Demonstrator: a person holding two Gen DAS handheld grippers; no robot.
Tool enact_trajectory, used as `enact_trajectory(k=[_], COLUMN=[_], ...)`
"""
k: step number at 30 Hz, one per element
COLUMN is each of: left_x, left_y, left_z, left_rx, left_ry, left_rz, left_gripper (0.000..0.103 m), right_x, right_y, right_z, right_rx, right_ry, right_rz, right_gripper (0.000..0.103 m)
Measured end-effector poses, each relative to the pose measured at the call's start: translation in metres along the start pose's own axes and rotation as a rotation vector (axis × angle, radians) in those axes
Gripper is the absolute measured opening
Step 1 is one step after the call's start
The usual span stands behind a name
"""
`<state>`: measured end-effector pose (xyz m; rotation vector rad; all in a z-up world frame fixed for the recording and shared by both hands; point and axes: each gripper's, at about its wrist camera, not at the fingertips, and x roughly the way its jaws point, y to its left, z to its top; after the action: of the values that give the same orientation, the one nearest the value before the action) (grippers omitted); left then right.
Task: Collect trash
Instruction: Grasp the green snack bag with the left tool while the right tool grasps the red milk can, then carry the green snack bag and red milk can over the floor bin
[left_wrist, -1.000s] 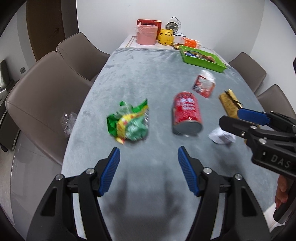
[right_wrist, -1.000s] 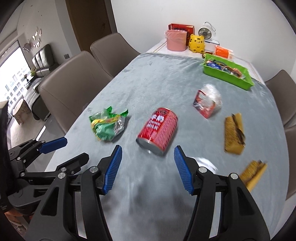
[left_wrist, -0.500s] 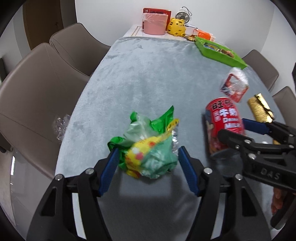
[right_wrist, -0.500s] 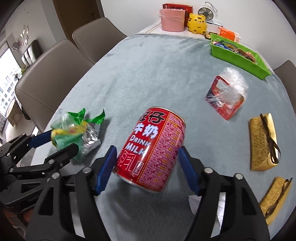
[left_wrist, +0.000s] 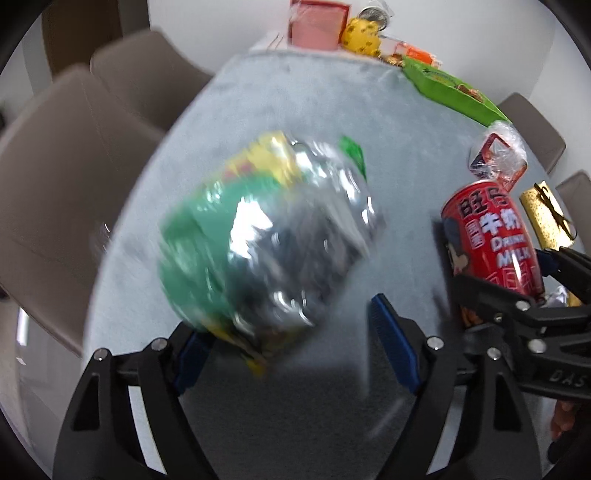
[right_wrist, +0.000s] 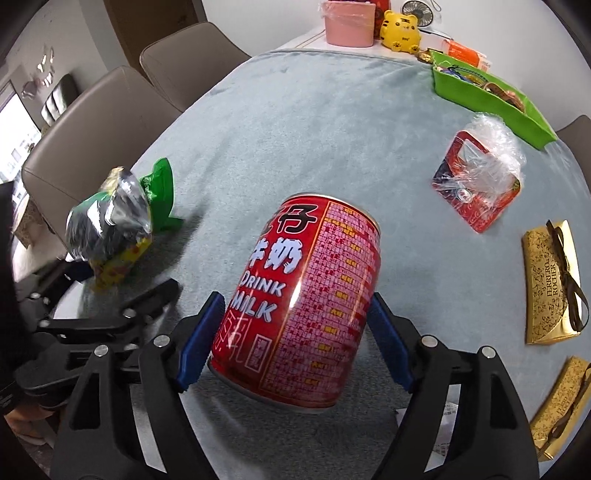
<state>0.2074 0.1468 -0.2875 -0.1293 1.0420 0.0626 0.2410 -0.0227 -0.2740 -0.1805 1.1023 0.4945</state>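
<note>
A crumpled green and silver snack bag (left_wrist: 266, 236) fills the left wrist view, blurred, up on end against my left gripper's (left_wrist: 291, 339) left finger. The jaws stand wide apart, the right finger clear of the bag. The bag also shows in the right wrist view (right_wrist: 114, 225). A red milk can (right_wrist: 303, 299) lies tilted between the blue pads of my right gripper (right_wrist: 291, 339), which closes around it; it also shows in the left wrist view (left_wrist: 491, 240).
A red plastic-wrapped packet (right_wrist: 480, 181) and two gold boxes (right_wrist: 550, 284) lie right of the can. A green tray (right_wrist: 484, 96), a pink bin (right_wrist: 347, 22) and a yellow toy (right_wrist: 400, 29) stand at the far end. Brown chairs (right_wrist: 99, 118) line the left side.
Both grippers moved forward. The snack bag tipped up against the left gripper's left finger. The right gripper's fingers closed in on the can.
</note>
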Motion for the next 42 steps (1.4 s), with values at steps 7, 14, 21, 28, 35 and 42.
enact_trajectory(k=[7,14,21,28,35,42], left_x=[-0.006,-0.019,-0.014,-0.01,-0.024,-0.065], left_y=[0.001,-0.002,-0.015,-0.018,-0.02,-0.024], left_z=[0.001,0.001,0.01,0.02,0.017,0.003], left_rx=[0.006,0.05,0.142,0.156,0.136,0.129], left_ry=[-0.003,-0.038,-0.089,-0.124,-0.14,-0.172], left_rz=[0.008,0.052,0.106,0.06,0.013,-0.005], left_gripper=[0.058,0.079,0.082,0.078,0.067,0.067], right_x=[-0.011,-0.017,-0.017,-0.019,-0.031,-0.065], right_y=[-0.002,-0.002,-0.003,-0.005,0.0,0.002], right_z=[-0.004,-0.008,-0.007,-0.006,-0.008,-0.017], right_rx=[0.014,0.018,0.015,0.015,0.001,-0.007], right_ry=[-0.006,-0.004,-0.004,-0.01,-0.026,-0.055], right_rz=[0.027,0.044,0.045,0.038,0.035,0.017], right_gripper=[0.072,0.072,0.072,0.071,0.071,0.071])
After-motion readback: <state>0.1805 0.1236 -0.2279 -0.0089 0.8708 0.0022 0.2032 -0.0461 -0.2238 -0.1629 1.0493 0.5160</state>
